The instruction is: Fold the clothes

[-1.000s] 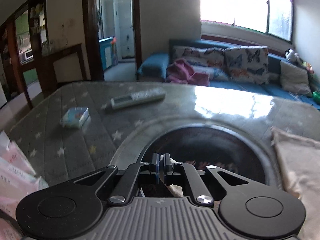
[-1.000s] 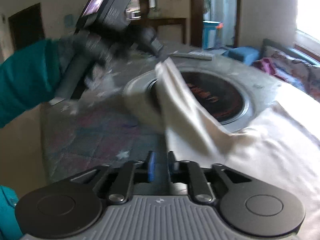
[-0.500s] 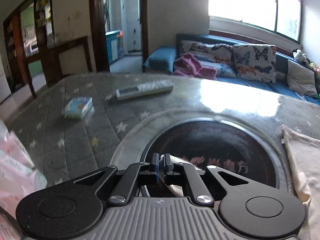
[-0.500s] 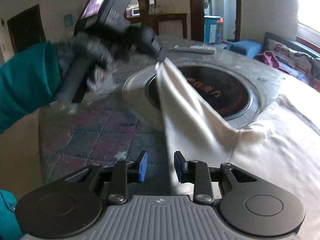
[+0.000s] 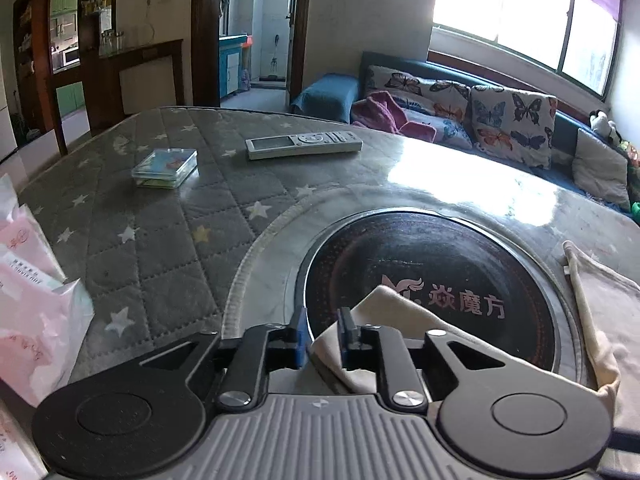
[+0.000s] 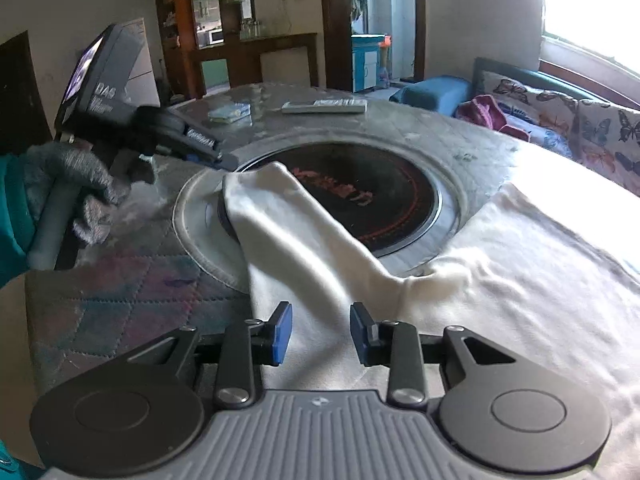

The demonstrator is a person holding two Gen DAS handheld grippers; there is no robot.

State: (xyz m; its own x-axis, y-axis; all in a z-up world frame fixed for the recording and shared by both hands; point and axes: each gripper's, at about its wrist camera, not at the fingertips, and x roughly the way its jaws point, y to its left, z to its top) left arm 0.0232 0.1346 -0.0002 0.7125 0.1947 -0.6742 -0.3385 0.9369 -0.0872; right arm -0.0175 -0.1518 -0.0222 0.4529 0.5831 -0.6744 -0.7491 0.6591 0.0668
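Spread over the desk (image 6: pixel 132 304) lies 1 cream garment (image 6: pixel 520 300), its 1 sleeve (image 6: pixel 288 216) reaching across the round black cooktop (image 5: pixel 460 264) set in the middle. Only 2 grippers show. On the left gripper (image 5: pixel 322 334) the 2 blue-padded fingers (image 5: pixel 298 340) are opening, with the sleeve tip lying between them, no longer pinched. On the right gripper (image 6: pixel 320 332) the 2 fingers (image 6: pixel 280 334) stand apart above the cloth, clamping nothing. At the far side rest 1 white remote (image 5: pixel 304 144) and 1 small clear box (image 5: pixel 166 163). Beside the left edge sit pink packets (image 5: pixel 28 280). Beyond, 1 blue sofa (image 5: pixel 326 92) carries 2 butterfly cushions (image 5: pixel 512 128).
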